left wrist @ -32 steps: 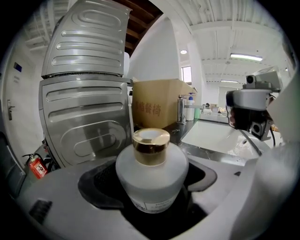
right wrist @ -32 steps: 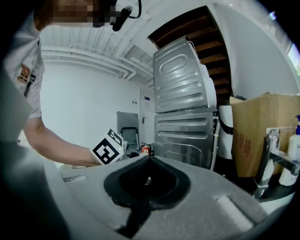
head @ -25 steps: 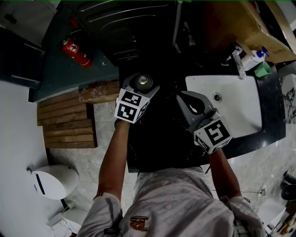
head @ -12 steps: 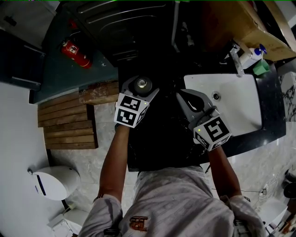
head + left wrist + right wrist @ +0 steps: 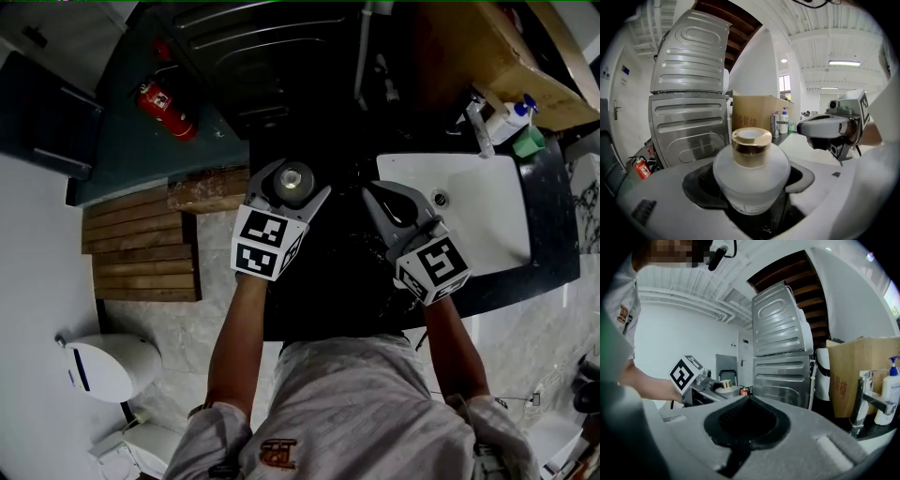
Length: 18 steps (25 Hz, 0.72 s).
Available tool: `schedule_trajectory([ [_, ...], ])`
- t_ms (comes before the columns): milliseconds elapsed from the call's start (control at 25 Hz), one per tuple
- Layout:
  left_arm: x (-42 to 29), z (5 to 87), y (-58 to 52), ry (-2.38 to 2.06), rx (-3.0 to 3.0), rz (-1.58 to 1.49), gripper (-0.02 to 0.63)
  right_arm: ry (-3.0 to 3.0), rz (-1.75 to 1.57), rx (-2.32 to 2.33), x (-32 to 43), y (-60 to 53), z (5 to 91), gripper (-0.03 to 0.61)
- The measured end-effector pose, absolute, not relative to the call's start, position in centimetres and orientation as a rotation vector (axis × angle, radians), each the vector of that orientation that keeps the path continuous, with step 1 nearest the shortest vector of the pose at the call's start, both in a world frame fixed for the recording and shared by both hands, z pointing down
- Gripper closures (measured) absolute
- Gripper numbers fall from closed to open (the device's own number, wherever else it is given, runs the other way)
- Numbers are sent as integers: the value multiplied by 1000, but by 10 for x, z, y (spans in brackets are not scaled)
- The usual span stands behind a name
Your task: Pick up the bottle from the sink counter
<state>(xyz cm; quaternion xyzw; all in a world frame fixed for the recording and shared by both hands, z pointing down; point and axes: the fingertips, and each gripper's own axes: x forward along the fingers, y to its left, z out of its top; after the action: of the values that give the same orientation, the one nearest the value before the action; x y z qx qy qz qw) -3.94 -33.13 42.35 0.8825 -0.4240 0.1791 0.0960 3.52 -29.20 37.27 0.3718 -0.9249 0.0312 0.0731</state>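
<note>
Head view: L gripper [image 5: 291,180] jaws clamped on bottle [image 5: 294,177] (gold cap); R gripper [image 5: 386,199] jaws together, near sink [image 5: 483,220].

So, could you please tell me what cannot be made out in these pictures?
- The bottle label: left gripper view, lower part hidden by the left tool gripping it.
- Whether the bottle's base is off the counter: head view, hidden under the bottle itself, surface too dark.
- The pump bottle print: right gripper view, too small.
</note>
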Motion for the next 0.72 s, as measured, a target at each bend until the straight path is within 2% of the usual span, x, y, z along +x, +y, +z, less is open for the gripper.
schedule_trajectory([
  [720,-38,352,-269,-1332,2685,428,284,-2854,-8,1116,34,-256,331,577],
])
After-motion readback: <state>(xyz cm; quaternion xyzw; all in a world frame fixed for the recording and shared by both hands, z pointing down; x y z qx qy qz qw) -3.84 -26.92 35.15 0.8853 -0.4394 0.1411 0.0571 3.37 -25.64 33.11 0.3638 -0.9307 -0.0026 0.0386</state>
